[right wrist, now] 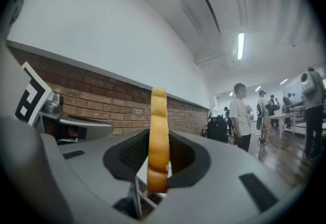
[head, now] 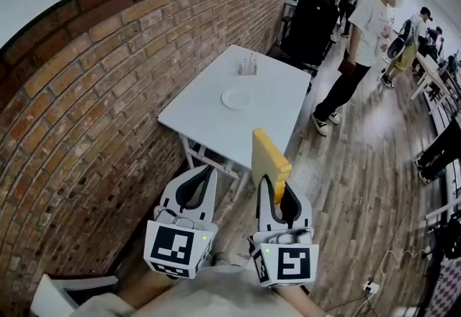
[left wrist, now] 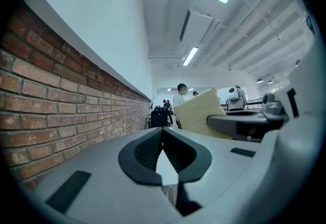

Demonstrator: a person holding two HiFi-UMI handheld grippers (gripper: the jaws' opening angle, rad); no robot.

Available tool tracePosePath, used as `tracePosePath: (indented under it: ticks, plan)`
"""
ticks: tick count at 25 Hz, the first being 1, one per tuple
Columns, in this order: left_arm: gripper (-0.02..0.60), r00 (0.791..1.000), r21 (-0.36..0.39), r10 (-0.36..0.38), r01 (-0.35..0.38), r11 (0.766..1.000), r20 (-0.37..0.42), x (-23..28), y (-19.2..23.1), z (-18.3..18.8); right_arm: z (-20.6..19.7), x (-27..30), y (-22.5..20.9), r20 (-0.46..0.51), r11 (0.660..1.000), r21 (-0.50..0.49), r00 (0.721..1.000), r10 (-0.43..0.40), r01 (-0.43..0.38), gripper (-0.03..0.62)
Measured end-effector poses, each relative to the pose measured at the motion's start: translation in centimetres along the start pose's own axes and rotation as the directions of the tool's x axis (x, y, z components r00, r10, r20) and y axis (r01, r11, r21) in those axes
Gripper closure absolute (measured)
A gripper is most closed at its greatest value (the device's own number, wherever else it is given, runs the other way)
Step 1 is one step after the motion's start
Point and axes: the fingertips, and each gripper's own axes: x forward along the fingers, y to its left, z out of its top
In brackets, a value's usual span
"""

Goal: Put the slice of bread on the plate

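Right hand-held gripper is clamped on the slice of bread, pinched low, slice standing on edge with most of it sticking up past the jaws. Left hand-held gripper is closed with nothing in it. Both are in the air short of the desk's near corner. The plate is mid-desk, bare, well apart from the bread. Risks: soft crumb pinched at one end can fold or tear on the carry (a harder squeeze just crushes it). Released upright, it likely tips over the rim onto the desk, so lay it flat first.
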Motion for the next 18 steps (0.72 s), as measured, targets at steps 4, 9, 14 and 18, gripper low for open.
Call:
tracePosePath:
  ticks: [4,9,14,18]
  plan:
    - [0.571,1.0,-0.004,0.019,-0.019,1.0,0.001,0.5,0.0,-0.2,-0.6,0.2,-0.9,-0.005,1.0,0.01,1.0,0.002,-0.002,0.497]
    - [0.571,0.999,-0.01,0.043,-0.043,0.999,-0.005,1.1,0.1,-0.7,-1.2,0.5,-2.1,-0.01,1.0,0.014,1.0,0.004,-0.004,0.497]
    - [0.571,0.998,-0.021,0.061,-0.061,0.998,-0.016,1.7,0.6,-1.2,-1.9,1.3,-2.7,-0.025,1.0,0.02,1.0,0.011,-0.011,0.497]
    - [0.571,0.998,-0.034,0.068,-0.068,0.997,-0.018,2.7,1.3,-1.4,-2.3,2.4,-2.8,-0.036,1.0,0.02,0.999,0.019,-0.019,0.497]
